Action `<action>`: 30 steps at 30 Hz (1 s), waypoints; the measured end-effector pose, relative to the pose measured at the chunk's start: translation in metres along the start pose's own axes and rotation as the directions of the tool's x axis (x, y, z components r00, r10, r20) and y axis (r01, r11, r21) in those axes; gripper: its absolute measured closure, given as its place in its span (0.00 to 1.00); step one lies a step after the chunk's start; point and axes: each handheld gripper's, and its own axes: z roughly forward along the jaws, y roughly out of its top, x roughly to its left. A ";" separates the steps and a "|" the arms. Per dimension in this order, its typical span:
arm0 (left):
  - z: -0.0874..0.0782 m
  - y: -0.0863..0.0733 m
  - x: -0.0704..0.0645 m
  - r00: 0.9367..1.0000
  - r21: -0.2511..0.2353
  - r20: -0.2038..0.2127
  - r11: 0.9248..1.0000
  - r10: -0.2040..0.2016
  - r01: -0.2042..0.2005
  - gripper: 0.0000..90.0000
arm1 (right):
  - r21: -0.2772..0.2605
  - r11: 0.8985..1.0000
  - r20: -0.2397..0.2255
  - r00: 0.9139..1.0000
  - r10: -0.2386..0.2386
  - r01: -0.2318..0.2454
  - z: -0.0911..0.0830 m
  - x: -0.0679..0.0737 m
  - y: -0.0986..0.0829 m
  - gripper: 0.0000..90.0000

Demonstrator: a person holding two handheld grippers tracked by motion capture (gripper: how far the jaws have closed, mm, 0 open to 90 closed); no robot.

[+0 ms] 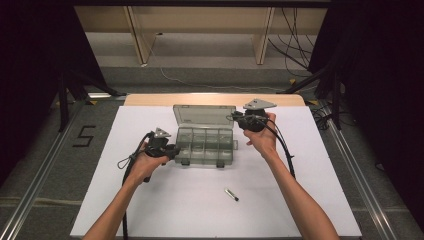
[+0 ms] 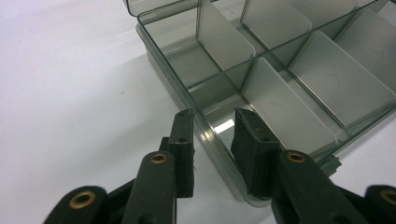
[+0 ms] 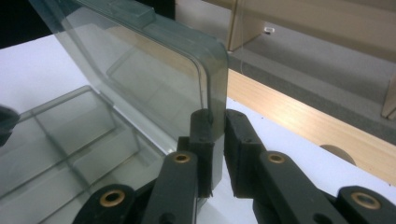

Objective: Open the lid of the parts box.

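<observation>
The left hand-held gripper (image 2: 212, 116) straddles the organizer box (image 2: 280, 88) wall, jaws parted. The right hand-held gripper (image 3: 217, 116) clamps the raised lid (image 3: 154, 74) edge between its jaws.

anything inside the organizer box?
The compartments of the box look empty in the high view and left gripper view: just dividers and bare floors. The far-right cells are partly cut off or hidden behind the lid, so those I can't confirm.
</observation>
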 end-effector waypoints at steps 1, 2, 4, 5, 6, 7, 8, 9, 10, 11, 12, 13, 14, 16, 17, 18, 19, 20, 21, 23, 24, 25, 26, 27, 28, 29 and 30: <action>0.000 0.000 -0.001 1.000 0.002 -0.005 1.000 0.002 -0.002 0.76 | 0.001 1.000 0.006 1.000 0.012 -0.012 0.002 -0.001 0.001 0.92; 0.000 0.000 -0.002 1.000 0.000 -0.006 1.000 -0.005 0.005 0.76 | 0.011 0.999 0.016 0.999 0.039 -0.039 0.004 -0.003 0.004 0.93; -0.001 -0.001 -0.002 1.000 0.002 -0.006 1.000 -0.010 0.010 0.76 | 0.018 0.998 0.027 0.998 0.058 -0.058 0.006 -0.004 0.006 0.93; -0.001 -0.001 -0.002 1.000 0.002 -0.006 1.000 -0.010 0.010 0.76 | 0.018 0.998 0.027 0.998 0.058 -0.058 0.006 -0.004 0.006 0.93; -0.001 -0.001 -0.003 1.000 0.004 -0.004 1.000 -0.017 0.017 0.76 | 0.019 0.998 0.029 0.998 0.055 -0.055 0.007 -0.005 0.006 0.93; -0.001 -0.001 -0.003 1.000 0.007 -0.001 1.000 -0.019 0.019 0.76 | 0.021 0.998 0.034 0.997 0.064 -0.065 0.008 -0.005 0.008 0.93; -0.002 -0.001 -0.005 1.000 0.012 -0.012 1.000 -0.012 0.012 0.76 | 0.025 0.998 0.040 0.997 0.063 -0.064 0.009 -0.006 0.008 0.93; -0.002 -0.001 -0.007 1.000 0.008 -0.015 1.000 -0.019 0.019 0.76 | 0.029 0.997 0.042 0.996 0.074 -0.076 0.010 -0.006 0.009 0.94; -0.002 -0.001 -0.008 1.000 0.008 -0.018 1.000 -0.018 0.019 0.76 | 0.035 0.996 0.049 0.996 0.081 -0.083 0.012 -0.008 0.011 0.94; -0.002 -0.001 -0.008 1.000 0.010 -0.017 1.000 -0.020 0.020 0.76 | 0.035 0.996 0.049 0.996 0.081 -0.083 0.012 -0.008 0.011 0.94; -0.002 -0.001 -0.009 0.999 0.012 -0.017 0.999 -0.034 0.034 0.76 | 0.040 0.995 0.052 0.994 0.093 -0.095 0.013 -0.007 0.012 0.94; -0.003 -0.001 -0.009 0.999 0.020 -0.020 0.999 -0.031 0.032 0.76 | 0.048 0.993 0.054 0.993 0.101 -0.104 0.015 -0.009 0.014 0.94; -0.002 -0.001 -0.012 0.999 0.012 -0.024 0.999 -0.038 0.038 0.76 | 0.048 0.993 0.054 0.993 0.101 -0.104 0.015 -0.009 0.014 0.94; -0.004 0.000 -0.015 0.999 0.023 -0.031 0.999 -0.025 0.026 0.76 | 0.047 0.993 0.062 0.992 0.109 -0.112 0.019 -0.011 0.015 0.94; -0.004 0.001 -0.017 0.999 0.023 -0.032 0.999 -0.031 0.032 0.76 | 0.048 0.992 0.065 0.992 0.110 -0.114 0.020 -0.012 0.016 0.94; -0.003 0.001 -0.018 0.999 0.020 -0.033 0.999 -0.029 0.030 0.76 | 0.060 0.988 0.061 0.988 0.139 -0.142 0.023 -0.014 0.018 0.94; -0.003 0.001 -0.018 0.999 0.020 -0.033 0.999 -0.029 0.030 0.76 | 0.060 0.987 0.061 0.988 0.144 -0.148 0.024 -0.014 0.018 0.94; -0.003 0.001 -0.017 0.999 0.023 -0.032 0.999 -0.027 0.028 0.76 | 0.060 0.987 0.061 0.988 0.144 -0.148 0.024 -0.014 0.018 0.94; -0.004 0.001 -0.016 0.999 0.029 -0.038 0.999 -0.018 0.019 0.76 | 0.058 0.988 0.069 0.988 0.140 -0.144 0.026 -0.016 0.018 0.95; -0.004 0.001 -0.015 0.999 0.027 -0.025 0.999 -0.025 0.026 0.76 | 0.063 0.983 0.071 0.984 0.166 -0.171 0.027 -0.016 0.019 0.95; -0.003 0.000 -0.017 0.999 0.009 -0.026 0.999 -0.038 0.038 0.76 | 0.062 0.982 0.071 0.982 0.173 -0.177 0.029 -0.017 0.019 0.95; -0.003 0.000 -0.016 0.999 0.019 -0.023 0.999 -0.036 0.036 0.76 | 0.070 0.979 0.079 0.979 0.186 -0.192 0.029 -0.016 0.020 0.95; -0.003 0.000 -0.016 0.999 0.019 -0.024 0.999 -0.037 0.037 0.76 | 0.077 0.979 0.086 0.979 0.184 -0.191 0.030 -0.016 0.022 0.95; -0.003 0.000 -0.015 0.999 0.013 -0.031 1.000 -0.028 0.028 0.76 | 0.077 0.984 0.086 0.984 0.156 -0.163 0.031 -0.018 0.022 0.95; -0.004 0.001 -0.015 0.999 0.032 -0.026 0.999 -0.024 0.025 0.76 | 0.088 0.978 0.087 0.979 0.184 -0.191 0.032 -0.017 0.024 0.95; -0.004 0.000 -0.015 0.999 0.026 -0.026 0.999 -0.032 0.033 0.76 | 0.088 0.978 0.095 0.979 0.180 -0.188 0.033 -0.018 0.024 0.95; -0.004 0.000 -0.015 0.999 0.024 -0.026 0.999 -0.034 0.034 0.76 | 0.094 0.977 0.094 0.978 0.184 -0.193 0.034 -0.018 0.025 0.95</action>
